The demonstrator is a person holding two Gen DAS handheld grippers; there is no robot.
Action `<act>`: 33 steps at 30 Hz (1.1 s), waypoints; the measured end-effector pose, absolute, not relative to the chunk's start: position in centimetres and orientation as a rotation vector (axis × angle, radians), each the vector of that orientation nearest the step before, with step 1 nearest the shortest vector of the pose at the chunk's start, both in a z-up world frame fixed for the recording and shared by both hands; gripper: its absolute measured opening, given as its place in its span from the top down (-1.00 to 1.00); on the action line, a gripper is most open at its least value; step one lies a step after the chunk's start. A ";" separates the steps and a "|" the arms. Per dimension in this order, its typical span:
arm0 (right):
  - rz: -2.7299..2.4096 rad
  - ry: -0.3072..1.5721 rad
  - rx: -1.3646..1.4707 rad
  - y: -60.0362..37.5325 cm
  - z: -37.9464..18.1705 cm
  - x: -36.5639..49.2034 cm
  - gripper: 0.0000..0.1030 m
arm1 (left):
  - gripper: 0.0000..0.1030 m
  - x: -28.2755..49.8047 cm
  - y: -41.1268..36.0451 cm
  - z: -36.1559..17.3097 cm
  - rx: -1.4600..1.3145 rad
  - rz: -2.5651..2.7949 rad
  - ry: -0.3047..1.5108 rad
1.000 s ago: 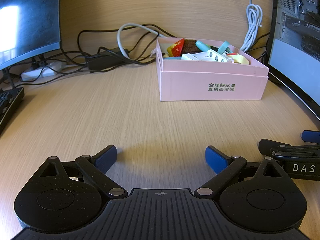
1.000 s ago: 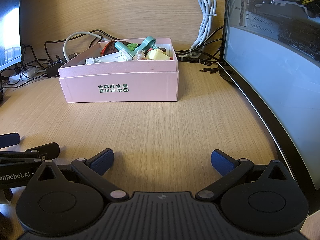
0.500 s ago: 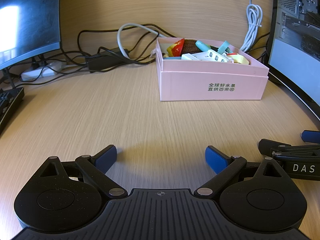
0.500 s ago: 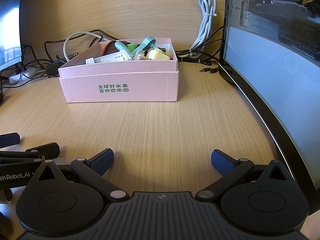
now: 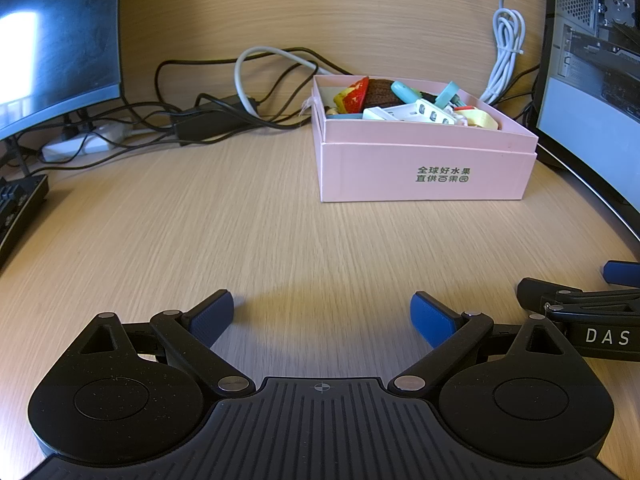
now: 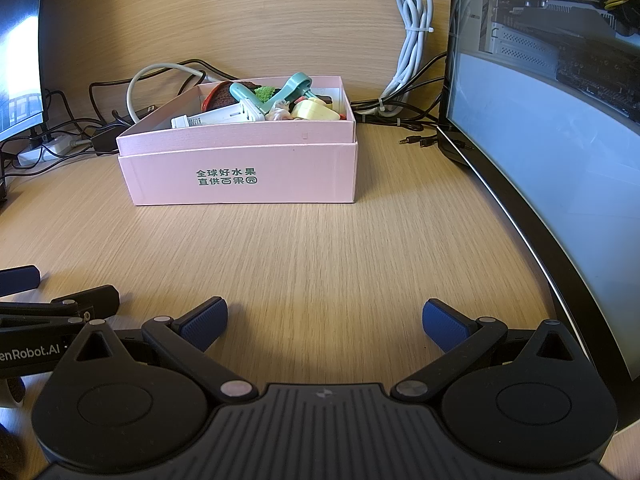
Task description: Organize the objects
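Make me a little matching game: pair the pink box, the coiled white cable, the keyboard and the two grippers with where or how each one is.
1 pink box
2 coiled white cable
3 keyboard
4 left gripper, right gripper

A open, empty
B desk's far left edge
C hangs against the back wall
D mid-desk, full of small items

Pairs: 1-D, 2-C, 3-B, 4-A
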State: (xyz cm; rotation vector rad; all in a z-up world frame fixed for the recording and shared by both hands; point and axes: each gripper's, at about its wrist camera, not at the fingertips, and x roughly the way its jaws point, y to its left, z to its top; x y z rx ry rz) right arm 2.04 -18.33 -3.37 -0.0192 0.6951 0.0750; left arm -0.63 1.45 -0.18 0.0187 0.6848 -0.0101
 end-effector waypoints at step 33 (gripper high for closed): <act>0.075 0.695 -0.019 -18.3 -3.4 2.0 -1.00 | -0.92 -0.7 1.3 -0.2 0.016 0.001 0.685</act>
